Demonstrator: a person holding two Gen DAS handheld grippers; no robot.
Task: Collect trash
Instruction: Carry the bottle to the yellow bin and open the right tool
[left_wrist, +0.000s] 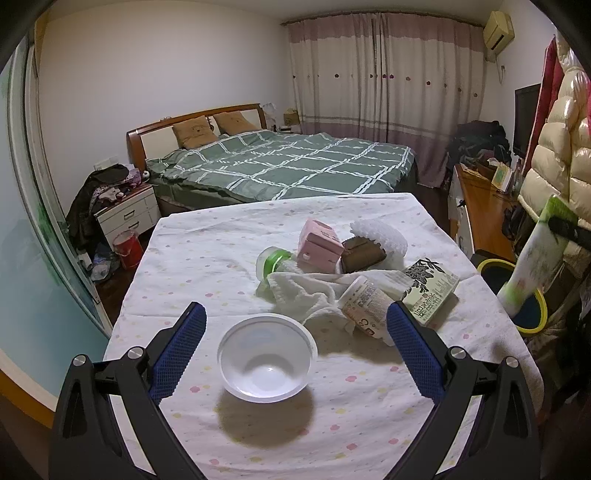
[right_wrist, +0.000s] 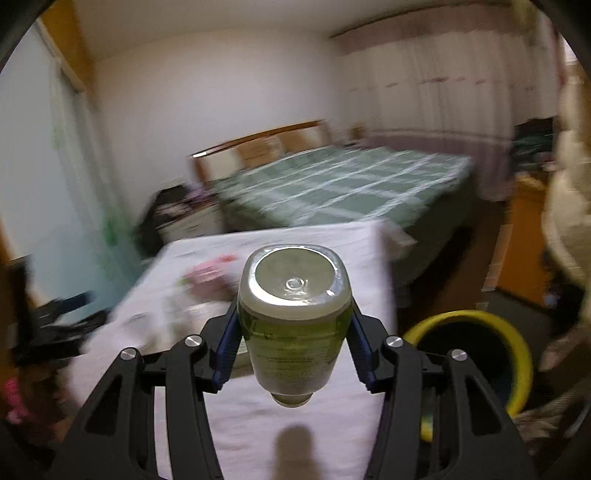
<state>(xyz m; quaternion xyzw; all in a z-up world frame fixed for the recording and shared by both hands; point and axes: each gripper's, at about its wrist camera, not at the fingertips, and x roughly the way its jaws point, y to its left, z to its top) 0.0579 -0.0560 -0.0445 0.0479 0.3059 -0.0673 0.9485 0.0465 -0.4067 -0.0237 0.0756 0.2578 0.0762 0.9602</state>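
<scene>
- Bedroom: your table (left_wrist: 229, 243) wears a flowered cloth, with a bed (left_wrist: 280, 166) behind and a yellow-rimmed bin (right_wrist: 517, 354) just off its right edge.
- Your left gripper (left_wrist: 295, 332) gapes, empty, above a white bowl (left_wrist: 266, 358).
- Your right gripper (right_wrist: 293, 332) is clamped on a green bottle (right_wrist: 293, 325), base forward.
- Right view blurs; the trash pile (left_wrist: 354, 273) is unclear there.

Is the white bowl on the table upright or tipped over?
Upright. The white bowl sits on its base, mouth up, its inside bare.
</scene>
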